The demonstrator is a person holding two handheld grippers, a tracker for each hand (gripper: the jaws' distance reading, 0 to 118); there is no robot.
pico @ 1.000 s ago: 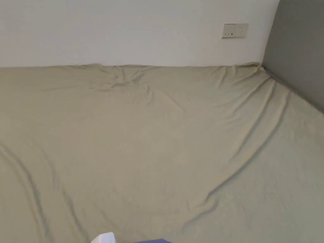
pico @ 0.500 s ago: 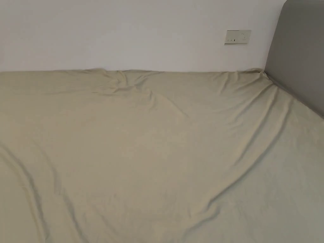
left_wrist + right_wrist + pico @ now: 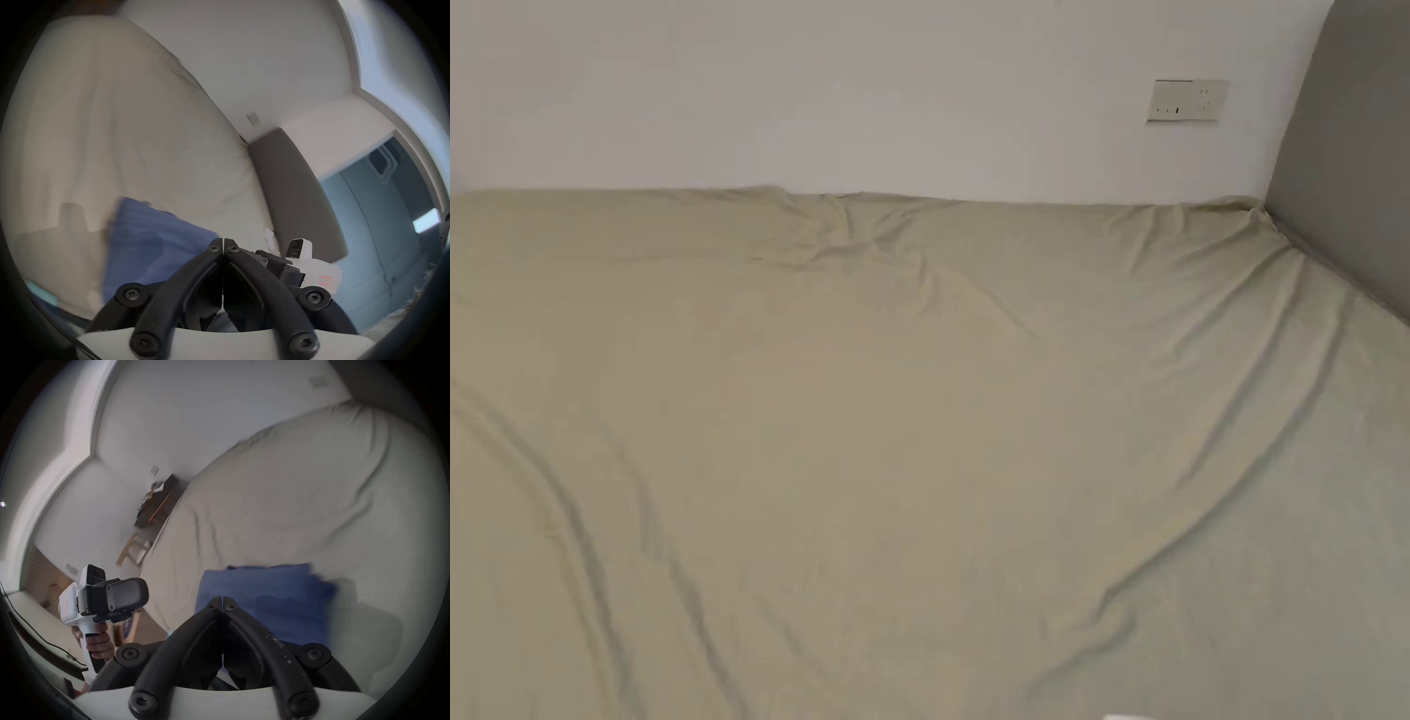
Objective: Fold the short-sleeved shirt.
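The blue short-sleeved shirt [image 3: 151, 246] lies folded into a flat rectangle on the beige bed sheet [image 3: 919, 422], near the bed's front edge. My left gripper [image 3: 223, 241] is shut with nothing between its jaws, its tips just at the shirt's near edge in the picture. My right gripper [image 3: 222, 600] is also shut and holds nothing, hovering before the shirt [image 3: 267, 593]. In the right gripper view a hand [image 3: 97, 645] holds the left gripper [image 3: 131, 595] off to the left, beside the bed. The right gripper [image 3: 265, 257] shows right of the shirt in the left gripper view.
A grey headboard [image 3: 1350, 141] rises at the bed's right end, and a white wall with a socket plate [image 3: 1187, 99] runs behind. The sheet is creased toward the far edge. A dark side table [image 3: 158, 506] and a wooden chair [image 3: 136, 552] stand past the bed's other end.
The head camera has swung left and up a little. The white gripper part and blue shirt edge seen at the picture's bottom a second ago have left the frame.
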